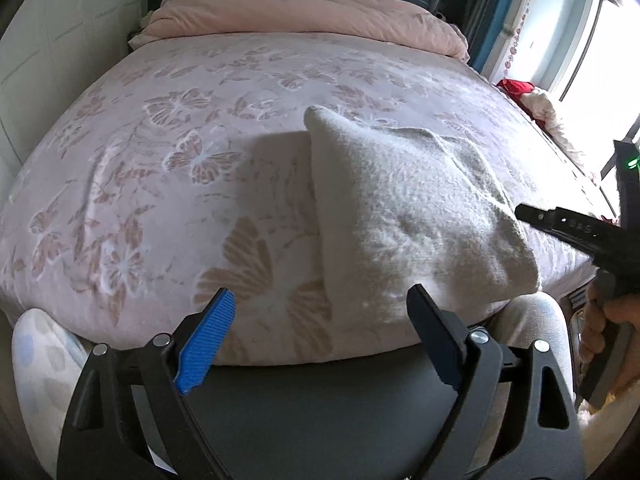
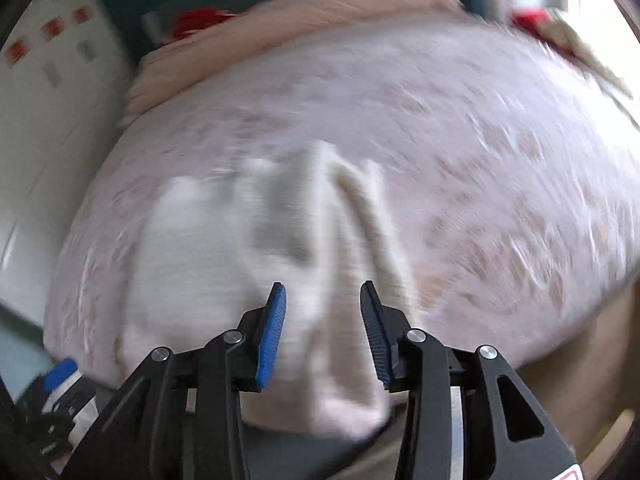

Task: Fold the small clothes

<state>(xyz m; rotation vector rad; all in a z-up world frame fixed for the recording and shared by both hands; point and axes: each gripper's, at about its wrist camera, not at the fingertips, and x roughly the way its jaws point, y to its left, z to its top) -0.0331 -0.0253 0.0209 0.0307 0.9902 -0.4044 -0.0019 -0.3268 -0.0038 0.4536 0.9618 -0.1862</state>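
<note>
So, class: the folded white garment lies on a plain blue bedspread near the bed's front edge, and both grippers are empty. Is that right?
Not quite. The left wrist view shows the white garment on a pink butterfly-patterned bedspread, not plain blue. The left gripper and right gripper are empty.

My left gripper point(image 1: 320, 300) points steeply down, jaws spread wide, nothing between them. My right gripper point(image 2: 323, 300) is part open, pads touching nothing; a hand point(image 1: 612, 320) grips its handle.
</note>
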